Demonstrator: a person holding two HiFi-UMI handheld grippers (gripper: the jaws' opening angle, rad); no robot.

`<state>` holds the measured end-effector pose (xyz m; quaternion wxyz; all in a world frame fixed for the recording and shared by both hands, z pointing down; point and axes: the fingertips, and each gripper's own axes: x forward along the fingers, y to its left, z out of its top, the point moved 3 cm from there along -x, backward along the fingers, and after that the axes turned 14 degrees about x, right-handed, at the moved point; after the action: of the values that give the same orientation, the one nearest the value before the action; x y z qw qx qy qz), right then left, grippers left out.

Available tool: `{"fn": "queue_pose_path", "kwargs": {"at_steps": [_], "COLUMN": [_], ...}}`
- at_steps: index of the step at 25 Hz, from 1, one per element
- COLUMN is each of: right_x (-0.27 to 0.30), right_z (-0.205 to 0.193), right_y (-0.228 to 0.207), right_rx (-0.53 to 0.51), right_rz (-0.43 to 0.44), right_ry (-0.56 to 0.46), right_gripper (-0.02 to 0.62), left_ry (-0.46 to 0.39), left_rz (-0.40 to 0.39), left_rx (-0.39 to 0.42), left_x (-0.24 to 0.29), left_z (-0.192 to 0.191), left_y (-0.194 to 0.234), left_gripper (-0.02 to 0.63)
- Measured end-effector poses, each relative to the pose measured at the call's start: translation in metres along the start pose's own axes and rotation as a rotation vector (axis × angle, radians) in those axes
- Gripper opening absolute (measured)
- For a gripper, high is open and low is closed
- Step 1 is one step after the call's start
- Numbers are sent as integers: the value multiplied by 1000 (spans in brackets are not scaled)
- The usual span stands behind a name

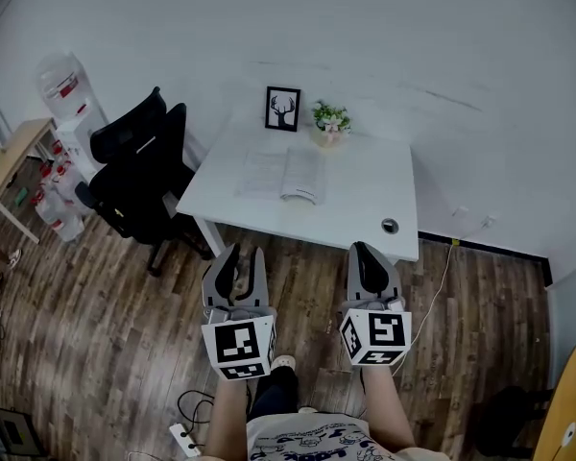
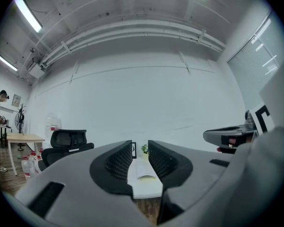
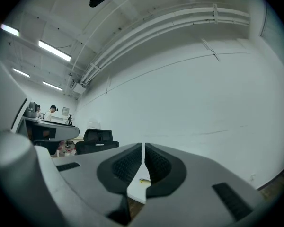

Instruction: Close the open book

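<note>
Head view shows the book (image 1: 286, 173) lying open on the table (image 1: 365, 205), well apart from the left gripper (image 1: 245, 253) (jaws a little apart, empty) and the right gripper (image 1: 363, 249) (jaws together), so I think this is the walk-up, and next they must reach one cover to flip it.

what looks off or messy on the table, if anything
Nothing stands out. The book lies open and flat on the table, and the frame and plant stand upright near its far edge. Nothing looks spilled or damaged.
</note>
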<state>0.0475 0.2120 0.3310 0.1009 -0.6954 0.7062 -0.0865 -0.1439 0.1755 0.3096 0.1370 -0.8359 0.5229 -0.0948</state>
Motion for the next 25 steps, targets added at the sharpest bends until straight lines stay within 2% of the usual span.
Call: {"fn": "queue_pose_path", "kwargs": {"at_steps": [4, 9, 18, 25], "right_x": [34, 73, 134, 160], "right_z": [3, 1, -8, -18], "right_y": [-1, -4, -6, -7], "right_rx": [-3, -8, -20, -19], "right_rz": [-18, -45, -81, -101], "right_ry": [-8, -6, -8, 10], "right_gripper": [31, 31, 31, 31], "left_ry": [-3, -8, -1, 15], "left_rz": [-21, -47, -83, -109], "left_rx": [1, 2, 17, 18], "left_x": [35, 76, 135, 163], "left_z": [-3, -8, -28, -42], "left_y": [14, 30, 56, 65], "left_gripper": [117, 129, 130, 130]}}
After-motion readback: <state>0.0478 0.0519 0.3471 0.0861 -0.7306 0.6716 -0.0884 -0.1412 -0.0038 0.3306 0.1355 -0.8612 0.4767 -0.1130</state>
